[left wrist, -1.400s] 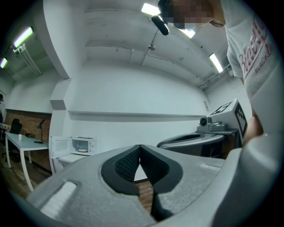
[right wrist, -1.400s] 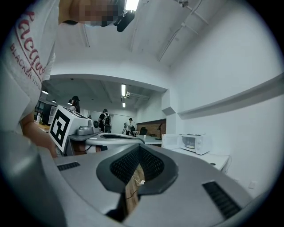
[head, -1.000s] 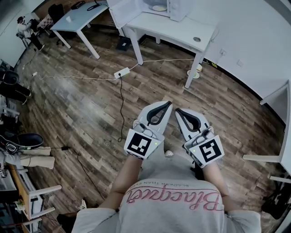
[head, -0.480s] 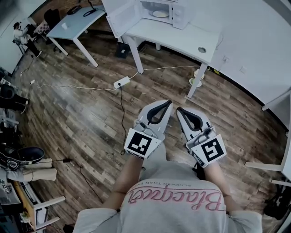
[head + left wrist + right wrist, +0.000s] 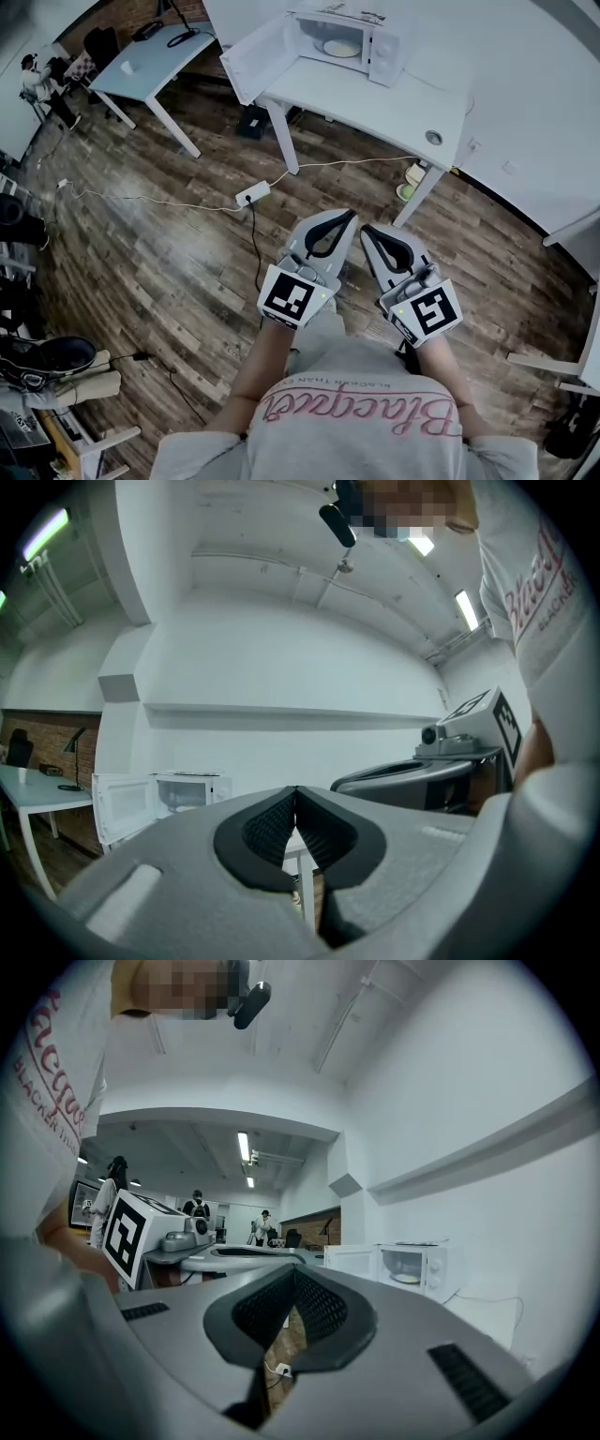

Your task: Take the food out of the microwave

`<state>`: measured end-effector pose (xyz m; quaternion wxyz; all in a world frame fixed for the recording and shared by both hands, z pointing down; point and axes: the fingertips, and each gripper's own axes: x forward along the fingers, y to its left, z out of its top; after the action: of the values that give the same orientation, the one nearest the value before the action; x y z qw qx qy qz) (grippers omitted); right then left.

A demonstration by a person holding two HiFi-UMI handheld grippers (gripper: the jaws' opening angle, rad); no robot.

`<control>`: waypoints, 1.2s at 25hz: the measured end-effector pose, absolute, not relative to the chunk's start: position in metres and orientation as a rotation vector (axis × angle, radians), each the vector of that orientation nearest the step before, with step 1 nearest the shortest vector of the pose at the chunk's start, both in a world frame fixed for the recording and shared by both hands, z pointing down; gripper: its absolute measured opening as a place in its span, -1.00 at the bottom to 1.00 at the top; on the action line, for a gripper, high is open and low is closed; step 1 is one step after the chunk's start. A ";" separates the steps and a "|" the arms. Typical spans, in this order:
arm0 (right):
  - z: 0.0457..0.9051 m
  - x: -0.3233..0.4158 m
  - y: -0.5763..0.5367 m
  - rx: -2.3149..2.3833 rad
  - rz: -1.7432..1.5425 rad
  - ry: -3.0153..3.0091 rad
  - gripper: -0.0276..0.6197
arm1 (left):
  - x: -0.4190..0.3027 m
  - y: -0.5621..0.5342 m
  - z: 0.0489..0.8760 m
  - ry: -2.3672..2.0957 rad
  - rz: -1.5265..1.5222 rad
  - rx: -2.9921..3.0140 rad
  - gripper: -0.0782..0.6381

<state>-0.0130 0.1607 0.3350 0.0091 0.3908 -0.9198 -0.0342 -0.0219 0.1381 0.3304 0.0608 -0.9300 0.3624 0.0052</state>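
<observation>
The desk (image 5: 375,98) and microwave (image 5: 389,52) have slid down from the top edge of the head view and now show whole, nearer than a second ago. Both tongs keep their place before the chest.

Nearest, the shirt (image 5: 356,412) bears pink script starting "Blac" and small print reading "BLACKER THAN". The left tongs (image 5: 345,219) and right tongs (image 5: 368,232) are each pressed together with nothing between them. They sit side by side, pointing to 12 o'clock, and each cube (image 5: 292,296) carries a black square marker.

Ahead lies open wood floor (image 5: 169,253), with a power strip (image 5: 253,196) and its cable (image 5: 253,244) at 11 o'clock. Beyond, the desk's near edge runs from 12 toward 1 o'clock. The microwave stands on it at 12 o'clock, its door (image 5: 261,54) swung wide to the left, out past the desk's corner. The food (image 5: 341,47), a pale round shape, sits inside.
</observation>
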 end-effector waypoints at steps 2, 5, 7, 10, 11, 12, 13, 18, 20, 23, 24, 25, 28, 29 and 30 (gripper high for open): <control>0.334 -0.021 0.144 1.226 -0.112 -2.867 -0.88 | -0.028 0.120 0.329 1.089 0.030 -2.823 -0.76; 0.333 -0.027 0.121 1.242 -0.121 -2.858 -0.88 | -0.033 0.096 0.329 1.071 0.035 -2.830 -0.76; 0.334 -0.029 0.108 1.254 -0.118 -2.855 -0.88 | -0.035 0.083 0.331 1.058 0.028 -2.836 -0.76; 0.334 -0.029 0.092 1.277 -0.109 -2.851 -0.88 | -0.037 0.066 0.334 1.042 0.013 -2.848 -0.76; 0.333 -0.028 0.086 1.285 -0.113 -2.848 -0.88 | -0.037 0.060 0.333 1.038 0.005 -2.845 -0.76; 0.332 -0.028 0.081 1.291 -0.117 -2.845 -0.88 | -0.037 0.055 0.333 1.034 -0.004 -2.839 -0.76; 0.331 -0.028 0.076 1.294 -0.120 -2.843 -0.88 | -0.037 0.050 0.332 1.030 -0.011 -2.832 -0.76; 0.334 -0.026 0.058 1.281 -0.121 -2.831 -0.88 | -0.033 0.030 0.331 1.016 -0.012 -2.830 -0.76; 0.334 -0.023 0.047 1.283 -0.111 -2.828 -0.88 | -0.029 0.020 0.332 1.017 -0.025 -2.829 -0.76; 0.333 -0.016 0.027 1.304 -0.095 -2.838 -0.88 | -0.023 0.004 0.331 1.022 -0.034 -2.815 -0.76; 0.331 -0.013 0.019 1.311 -0.091 -2.846 -0.88 | -0.022 -0.003 0.330 1.028 -0.032 -2.810 -0.76; 0.330 -0.010 0.011 1.315 -0.088 -2.855 -0.88 | -0.021 -0.011 0.329 1.036 -0.030 -2.806 -0.76; 0.327 0.000 -0.016 1.309 -0.078 -2.870 -0.88 | -0.017 -0.036 0.326 1.057 -0.028 -2.794 -0.76; 0.326 0.002 -0.025 1.301 -0.076 -2.874 -0.88 | -0.016 -0.045 0.325 1.061 -0.028 -2.791 -0.76; 0.325 0.005 -0.033 1.291 -0.076 -2.879 -0.88 | -0.014 -0.053 0.325 1.066 -0.027 -2.789 -0.76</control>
<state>0.0045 -0.0334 0.3252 -0.0074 0.4091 -0.9121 -0.0240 -0.0139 -0.0532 0.3254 0.0778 -0.9312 0.3559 -0.0090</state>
